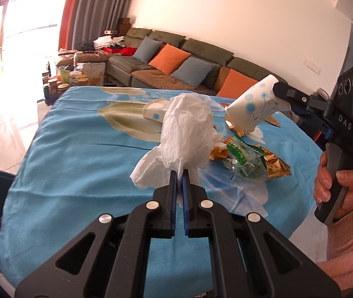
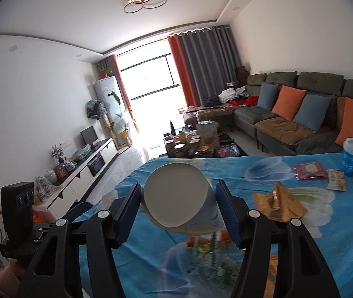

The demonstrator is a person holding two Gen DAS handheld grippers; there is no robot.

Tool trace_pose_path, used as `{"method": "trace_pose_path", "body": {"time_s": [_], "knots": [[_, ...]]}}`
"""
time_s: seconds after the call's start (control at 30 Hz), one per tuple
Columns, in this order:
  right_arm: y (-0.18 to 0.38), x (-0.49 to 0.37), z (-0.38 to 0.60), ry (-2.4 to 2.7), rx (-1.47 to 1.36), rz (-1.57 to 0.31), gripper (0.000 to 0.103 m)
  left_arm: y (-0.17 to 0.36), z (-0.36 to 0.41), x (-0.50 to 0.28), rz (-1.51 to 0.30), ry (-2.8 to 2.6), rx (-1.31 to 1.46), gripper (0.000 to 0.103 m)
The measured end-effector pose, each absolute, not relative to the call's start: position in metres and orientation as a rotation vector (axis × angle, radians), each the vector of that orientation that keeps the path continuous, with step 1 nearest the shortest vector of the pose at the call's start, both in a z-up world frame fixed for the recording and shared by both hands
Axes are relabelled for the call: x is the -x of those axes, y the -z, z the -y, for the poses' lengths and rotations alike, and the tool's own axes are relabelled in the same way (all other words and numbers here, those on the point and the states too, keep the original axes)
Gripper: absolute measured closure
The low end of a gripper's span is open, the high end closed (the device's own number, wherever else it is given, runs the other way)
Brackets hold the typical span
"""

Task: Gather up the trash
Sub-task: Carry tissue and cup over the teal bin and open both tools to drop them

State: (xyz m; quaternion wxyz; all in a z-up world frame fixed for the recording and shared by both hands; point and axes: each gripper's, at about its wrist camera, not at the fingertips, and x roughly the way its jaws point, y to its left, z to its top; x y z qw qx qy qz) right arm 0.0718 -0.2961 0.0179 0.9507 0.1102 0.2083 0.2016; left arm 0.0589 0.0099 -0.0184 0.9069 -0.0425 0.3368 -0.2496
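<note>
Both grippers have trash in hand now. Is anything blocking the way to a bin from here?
No bin can be made out in either view, so the path cannot be judged. The left gripper is shut on the tissue; the right gripper holds the paper cup above the table.

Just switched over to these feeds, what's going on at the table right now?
A person is clearing trash off a table covered with a blue cloth. The left gripper is shut on a crumpled white tissue, lifted off the cloth. The right gripper holds a paper cup tipped on its side above the table. Gold and green wrappers and another cup lie on the cloth, not yet collected.
</note>
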Motion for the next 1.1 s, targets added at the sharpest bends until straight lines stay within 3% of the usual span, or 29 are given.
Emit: {"method": "trace_pose_path", "body": {"time_s": [1.1], "knots": [[-0.013, -0.114, 0.084, -0.884, -0.118, -0.529, 0.043, 0.013, -0.213, -0.004, -0.634, 0.073, 0.253, 0.099]]}}
